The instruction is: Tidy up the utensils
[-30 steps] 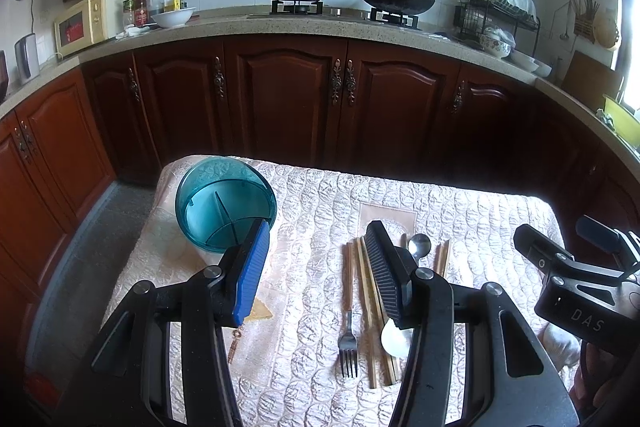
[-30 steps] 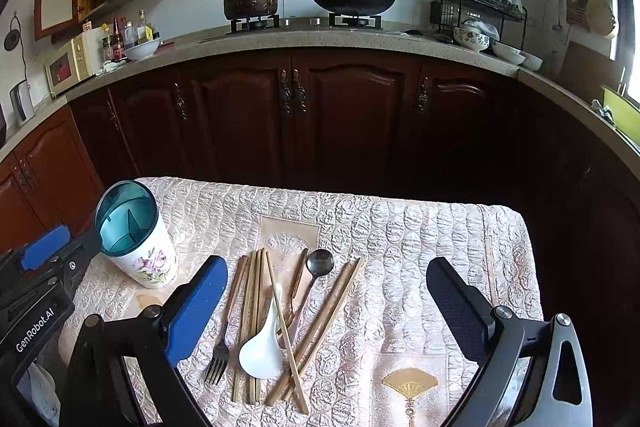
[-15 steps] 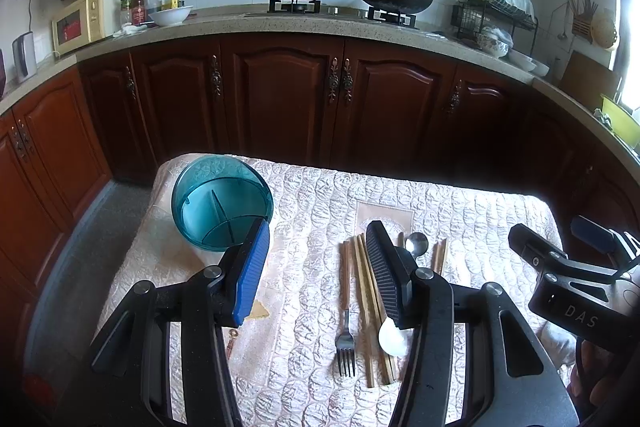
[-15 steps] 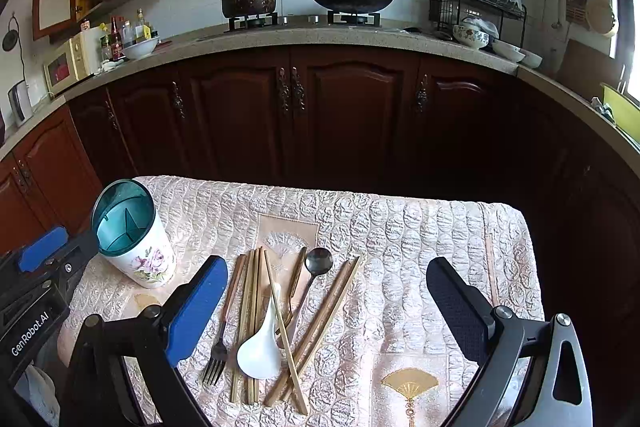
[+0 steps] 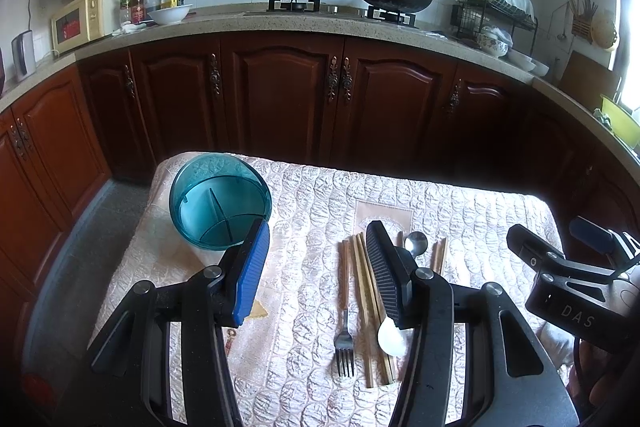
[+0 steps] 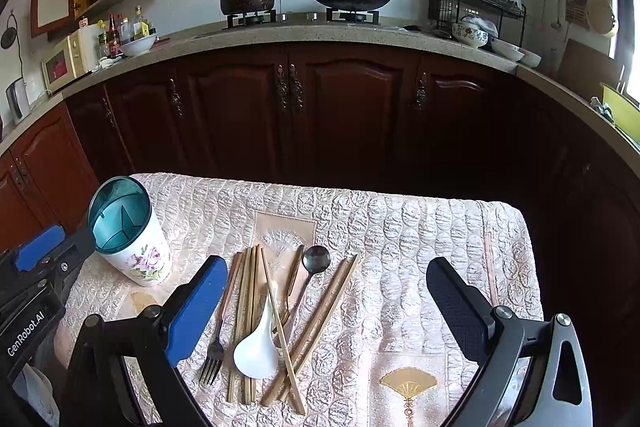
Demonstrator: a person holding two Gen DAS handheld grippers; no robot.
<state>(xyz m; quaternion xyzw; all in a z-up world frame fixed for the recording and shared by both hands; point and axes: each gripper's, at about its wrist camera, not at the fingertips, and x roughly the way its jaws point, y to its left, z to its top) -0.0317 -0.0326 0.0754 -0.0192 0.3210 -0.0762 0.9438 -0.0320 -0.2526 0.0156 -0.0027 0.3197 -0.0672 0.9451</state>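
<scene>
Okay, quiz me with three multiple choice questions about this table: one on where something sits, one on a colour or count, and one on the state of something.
1. Where does the utensil holder stand relative to the pile of utensils?
A. To its left
B. To its right
C. On top of it

2. What colour is the ladle-shaped soup spoon?
A. Black
B. White
C. Teal

3. How does the right claw stand?
A. Shut on the fork
B. Shut on chopsticks
C. Open, holding nothing

Answers:
1 A, the right wrist view shows the holder upright at the cloth's left side, apart from the pile.
2 B, its bowl is plain white among the wooden chopsticks.
3 C, its jaws stand wide apart above the table with nothing between them.
</scene>
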